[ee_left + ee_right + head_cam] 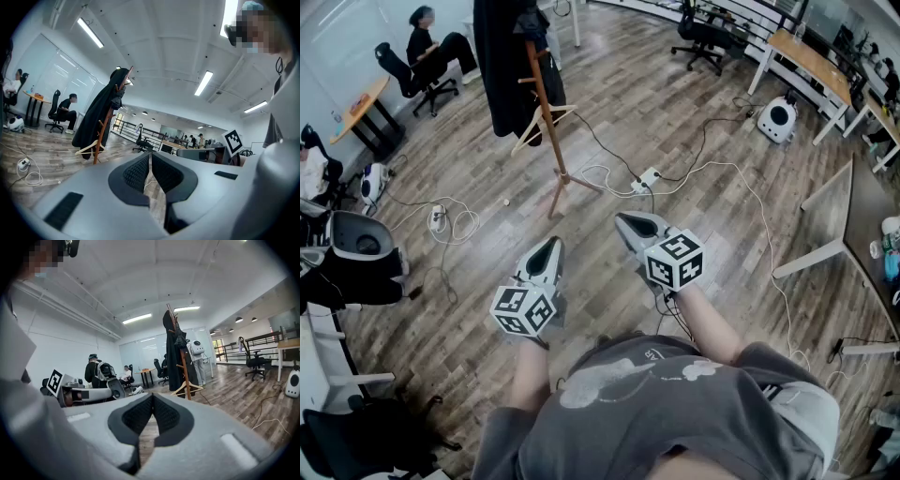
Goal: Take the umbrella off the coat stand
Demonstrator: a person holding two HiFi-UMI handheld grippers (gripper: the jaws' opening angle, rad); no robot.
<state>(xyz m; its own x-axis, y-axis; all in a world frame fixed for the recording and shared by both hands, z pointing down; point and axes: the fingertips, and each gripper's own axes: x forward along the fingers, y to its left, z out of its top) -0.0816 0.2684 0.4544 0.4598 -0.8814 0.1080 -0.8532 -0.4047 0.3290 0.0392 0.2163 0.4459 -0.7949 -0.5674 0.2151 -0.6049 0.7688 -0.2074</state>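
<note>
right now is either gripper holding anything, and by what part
Nothing is held: left gripper and right gripper are both shut and empty, away from the coat stand.

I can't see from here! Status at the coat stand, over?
Left gripper and right gripper shut, empty. Coat stand ahead with dark coat, not reached; umbrella not made out. Power strip lies by its foot.

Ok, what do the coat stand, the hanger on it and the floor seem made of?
Coat stand: likely wood, with a matte reddish-brown stain. Hanger: pale wood, judging by its light tan colour. Floor: grey-brown planks with visible grain and seams; real wood or laminate, cannot tell.
</note>
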